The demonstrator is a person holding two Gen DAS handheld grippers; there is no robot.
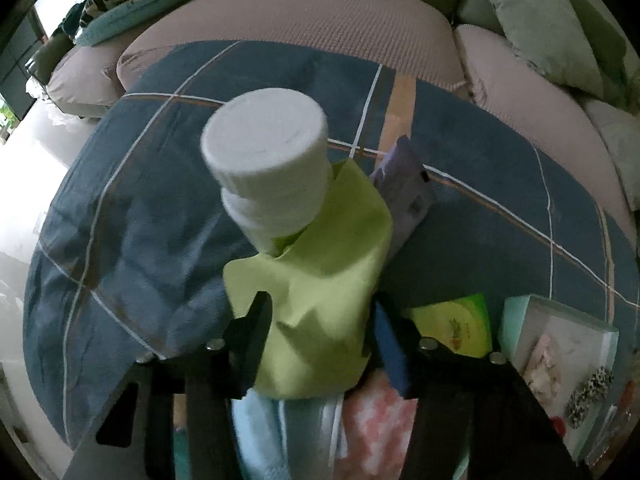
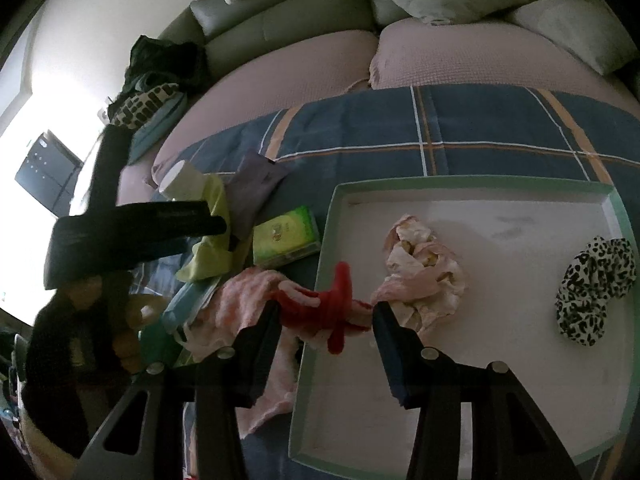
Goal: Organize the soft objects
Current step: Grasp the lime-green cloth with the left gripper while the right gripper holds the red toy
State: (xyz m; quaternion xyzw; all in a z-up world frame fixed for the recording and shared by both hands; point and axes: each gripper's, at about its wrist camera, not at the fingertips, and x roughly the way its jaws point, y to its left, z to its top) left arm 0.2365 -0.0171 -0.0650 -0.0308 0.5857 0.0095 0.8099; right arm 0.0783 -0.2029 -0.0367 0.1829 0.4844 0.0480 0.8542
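Lime-green cloth (image 1: 320, 280), white-capped bottle (image 1: 264, 152), blue plaid blanket (image 1: 120, 220), leopard-print scrunchie (image 2: 596, 284), red knit piece (image 2: 340, 300).

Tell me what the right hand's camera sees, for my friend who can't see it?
The right gripper holds a red soft thing over the rim of a white tray. In the tray lie a crumpled pink cloth and a leopard-print scrunchie.
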